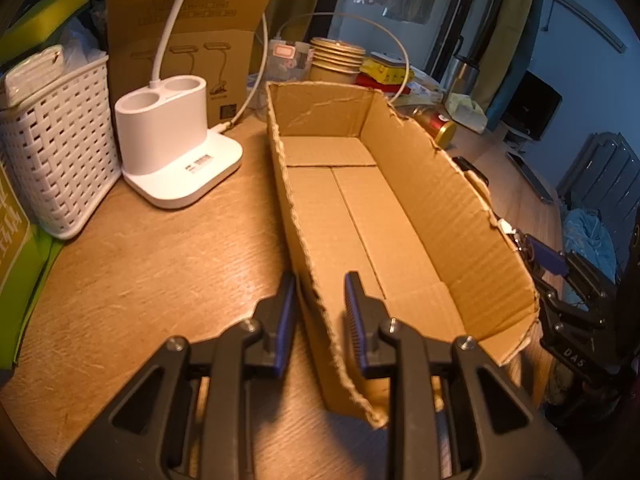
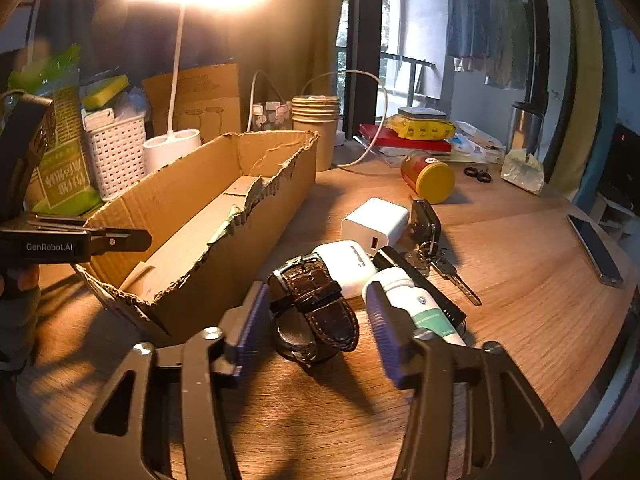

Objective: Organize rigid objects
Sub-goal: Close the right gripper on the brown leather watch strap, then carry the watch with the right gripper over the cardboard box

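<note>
Wooden worktop [image 2: 520, 264]. Long open cardboard box [image 1: 360, 200], empty, left of the clutter. Left gripper [image 1: 320, 292] clamped on box's near wall. Right gripper [image 2: 316, 312] half-wide, straddling watch [image 2: 316, 308], pads apart from strap. Beside watch: tube [image 2: 416, 308], charger [image 2: 374, 222], keys [image 2: 440, 264].

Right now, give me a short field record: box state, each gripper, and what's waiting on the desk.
box: cardboard box, open top, torn rim, nothing inside
left gripper: shut on the box's near wall
right gripper: jaws either side of the wristwatch, pads not yet pressing
waiting beside watch: white charger, white case, white tube, keys
surface: wooden desk
</note>
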`<move>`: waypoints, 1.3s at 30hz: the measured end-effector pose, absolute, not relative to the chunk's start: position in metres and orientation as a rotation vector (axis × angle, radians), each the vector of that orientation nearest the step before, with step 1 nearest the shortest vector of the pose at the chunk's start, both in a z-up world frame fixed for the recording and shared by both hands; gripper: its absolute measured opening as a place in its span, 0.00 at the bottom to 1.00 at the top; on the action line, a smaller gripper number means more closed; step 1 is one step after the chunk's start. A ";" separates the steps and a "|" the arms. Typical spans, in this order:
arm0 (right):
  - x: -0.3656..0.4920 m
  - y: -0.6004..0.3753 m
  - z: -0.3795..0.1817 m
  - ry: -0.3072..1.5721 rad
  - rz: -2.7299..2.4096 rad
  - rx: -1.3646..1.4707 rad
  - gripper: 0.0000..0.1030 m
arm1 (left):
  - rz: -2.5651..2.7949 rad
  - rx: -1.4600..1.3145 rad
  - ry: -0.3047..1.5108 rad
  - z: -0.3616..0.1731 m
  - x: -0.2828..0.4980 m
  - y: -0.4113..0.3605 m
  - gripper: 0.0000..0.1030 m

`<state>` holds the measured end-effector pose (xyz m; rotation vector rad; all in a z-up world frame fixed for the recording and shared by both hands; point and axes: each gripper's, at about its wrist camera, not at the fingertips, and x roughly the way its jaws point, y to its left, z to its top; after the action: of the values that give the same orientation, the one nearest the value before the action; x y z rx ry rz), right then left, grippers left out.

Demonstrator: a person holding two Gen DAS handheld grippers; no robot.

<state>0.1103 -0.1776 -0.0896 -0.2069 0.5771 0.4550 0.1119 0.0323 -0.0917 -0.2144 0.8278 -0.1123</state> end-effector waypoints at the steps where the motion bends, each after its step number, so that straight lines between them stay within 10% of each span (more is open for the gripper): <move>1: 0.109 -0.177 -0.090 0.576 0.457 -0.214 0.38 | -0.111 -0.214 0.827 -0.092 0.112 0.033 0.25; 3: 0.109 -0.176 -0.090 0.566 0.451 -0.222 0.27 | -0.110 -0.213 0.827 -0.092 0.112 0.033 0.25; 39: 0.082 -0.164 0.003 0.345 0.545 -0.146 0.22 | -0.087 -0.176 0.799 -0.090 0.112 0.029 0.23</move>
<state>0.0816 -0.1642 0.0035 -0.1465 0.3448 0.5451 0.1124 0.0290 -0.0898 -0.1762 0.7992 -0.0869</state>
